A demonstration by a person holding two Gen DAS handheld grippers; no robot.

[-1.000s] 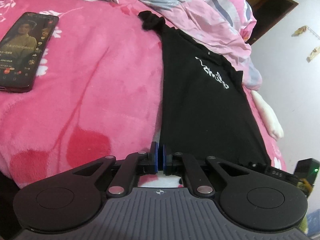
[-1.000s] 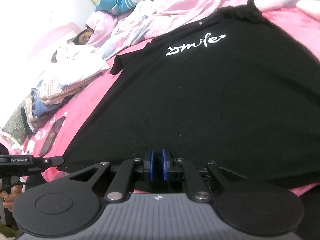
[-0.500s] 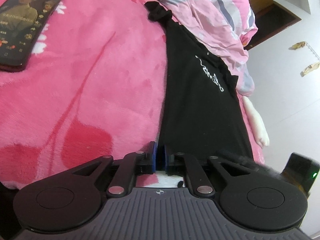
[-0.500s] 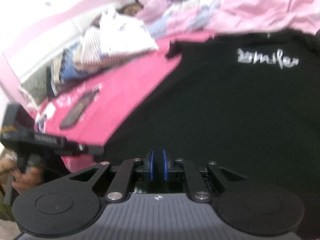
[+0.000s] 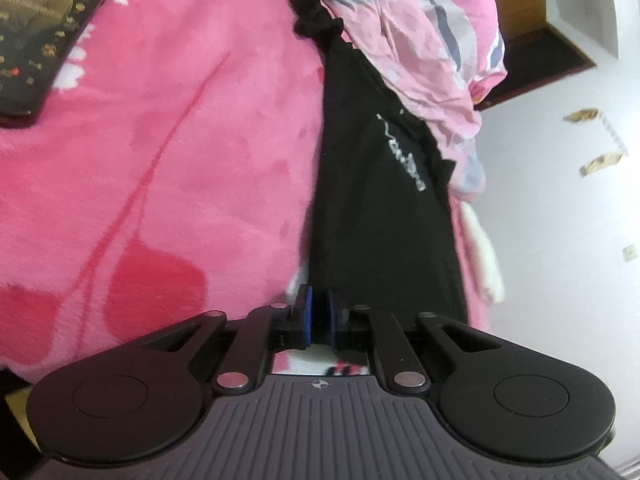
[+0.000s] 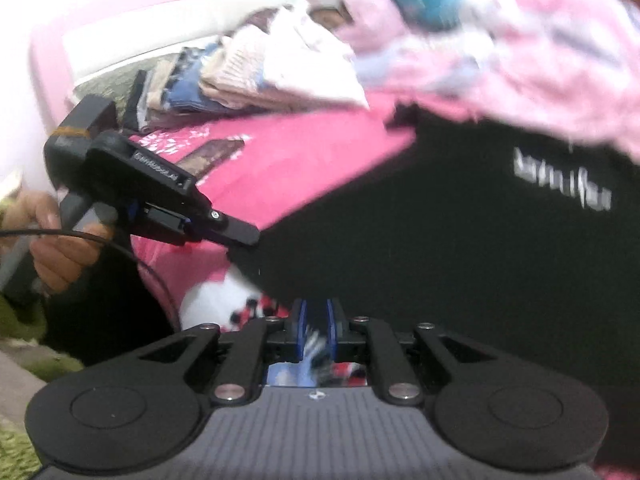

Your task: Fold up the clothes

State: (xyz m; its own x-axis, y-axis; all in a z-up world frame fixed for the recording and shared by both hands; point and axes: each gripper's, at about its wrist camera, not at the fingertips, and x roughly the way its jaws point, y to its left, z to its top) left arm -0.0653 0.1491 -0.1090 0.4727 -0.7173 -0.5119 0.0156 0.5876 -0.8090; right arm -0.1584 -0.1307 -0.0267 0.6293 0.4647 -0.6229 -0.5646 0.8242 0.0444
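Note:
A black T-shirt (image 5: 380, 220) with a white script print lies on a pink blanket (image 5: 160, 160), its hem towards me. My left gripper (image 5: 318, 304) is shut on the hem's left corner. In the right wrist view the same left gripper (image 6: 240, 236) pinches that corner of the T-shirt (image 6: 440, 260), and a hand (image 6: 52, 240) holds it. My right gripper (image 6: 315, 320) sits at the hem close by. Its jaws are opening: a bright gap shows between the blue pads, and the black hem lies just at their tips.
A phone (image 5: 36, 32) with a lit screen lies on the blanket at the far left. A crumpled pink quilt (image 5: 420, 40) borders the shirt's collar end. A stack of folded clothes (image 6: 248, 76) rests by the headboard. White floor lies off the bed's right edge.
My right gripper has swept left along the hem until the left gripper is close in its view, and its pads have parted slightly. The left gripper keeps its grip and has tilted a little.

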